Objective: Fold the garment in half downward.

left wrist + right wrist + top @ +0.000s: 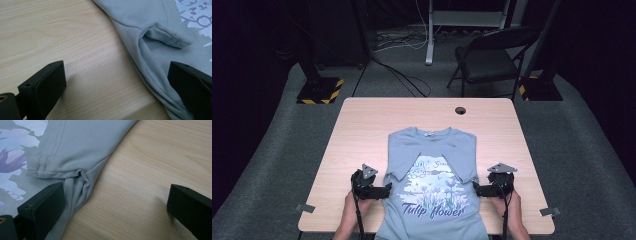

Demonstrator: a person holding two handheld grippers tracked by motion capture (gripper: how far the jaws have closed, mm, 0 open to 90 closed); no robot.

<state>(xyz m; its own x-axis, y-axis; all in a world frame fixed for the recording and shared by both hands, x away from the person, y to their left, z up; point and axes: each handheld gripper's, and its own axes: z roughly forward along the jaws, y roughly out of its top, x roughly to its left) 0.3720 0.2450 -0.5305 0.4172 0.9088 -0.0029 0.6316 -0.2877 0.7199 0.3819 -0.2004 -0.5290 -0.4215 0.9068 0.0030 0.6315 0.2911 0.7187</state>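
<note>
Both our grippers, left gripper (384,190) and right gripper (477,189), sit lower-centre with jaws apart astride the edges of the T-shirt (432,165) mid-table (362,130), and we risk pinching only one layer, dragging its folded sleeves loose.

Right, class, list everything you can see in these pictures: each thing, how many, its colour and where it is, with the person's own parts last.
T-shirt: one, grey-blue with a tulip print, flat on the table's near half, both sleeves folded inward over the chest, hem hanging over the near edge.
Table: one, light wood, centre of the room.
Table hole: one, dark, near the far edge.
Folding chair: one, black, behind the table.
Striped base: one, black with yellow-black corner stripes, far left floor.
Left gripper: one, black, open at the shirt's left edge.
Right gripper: one, black, open at the shirt's right edge.
Hands: two, at the near edge.
</note>
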